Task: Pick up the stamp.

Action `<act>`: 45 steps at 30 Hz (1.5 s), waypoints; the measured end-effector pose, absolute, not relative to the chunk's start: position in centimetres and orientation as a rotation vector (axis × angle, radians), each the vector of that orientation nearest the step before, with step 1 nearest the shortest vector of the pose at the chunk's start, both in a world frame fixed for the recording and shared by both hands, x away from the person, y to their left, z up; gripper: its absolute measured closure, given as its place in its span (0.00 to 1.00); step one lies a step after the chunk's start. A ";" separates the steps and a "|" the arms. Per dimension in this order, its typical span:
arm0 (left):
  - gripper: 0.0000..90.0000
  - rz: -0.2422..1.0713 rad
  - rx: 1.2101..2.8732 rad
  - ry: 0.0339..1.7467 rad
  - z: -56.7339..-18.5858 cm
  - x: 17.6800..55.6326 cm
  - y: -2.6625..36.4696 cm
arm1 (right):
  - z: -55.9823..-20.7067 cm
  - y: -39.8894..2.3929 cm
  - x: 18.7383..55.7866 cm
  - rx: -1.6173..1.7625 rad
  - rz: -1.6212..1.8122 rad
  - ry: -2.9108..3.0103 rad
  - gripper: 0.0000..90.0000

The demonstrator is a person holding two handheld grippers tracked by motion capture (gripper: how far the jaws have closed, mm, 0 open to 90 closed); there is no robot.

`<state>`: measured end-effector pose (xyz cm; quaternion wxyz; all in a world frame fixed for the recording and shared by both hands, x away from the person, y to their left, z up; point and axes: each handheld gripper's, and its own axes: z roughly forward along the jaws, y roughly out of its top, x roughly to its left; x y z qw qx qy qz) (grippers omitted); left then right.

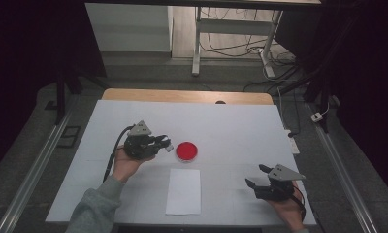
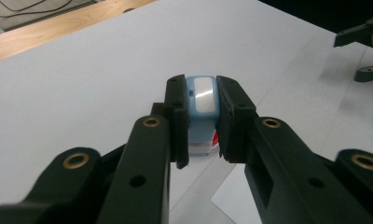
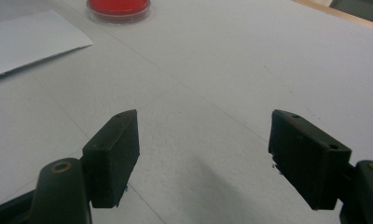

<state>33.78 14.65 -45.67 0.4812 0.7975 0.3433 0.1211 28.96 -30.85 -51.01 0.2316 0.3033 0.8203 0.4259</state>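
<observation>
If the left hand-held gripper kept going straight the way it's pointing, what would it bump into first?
Probably the red ink pad. The left hand-held gripper, shut on a small light-blue stamp, points right at it from close by in the high view, though how high it is held above the table is hard to tell.

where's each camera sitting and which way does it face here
High view: above the person's side, facing forward and down on the white table; both forearms show, left tool and right tool.
Left gripper view: rides the left tool, facing along its jaws, shut on a blue stamp.
Right gripper view: rides the right tool, facing across the table along its open, empty jaws.
Shared: the high and right gripper views both show the red dish and the paper sheet.
</observation>
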 end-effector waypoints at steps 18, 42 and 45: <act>0.84 0.234 1.945 0.777 -45.2 32.8 13.6 | -51.1 -30.7 28.9 0.815 1.162 2.245 0.27; 0.84 0.125 1.970 0.667 -44.8 31.3 11.1 | -51.1 -30.8 28.8 0.819 1.159 2.214 0.28; 0.84 0.119 1.978 0.652 -44.9 31.1 10.6 | -51.2 -30.8 28.8 0.815 1.159 2.214 0.28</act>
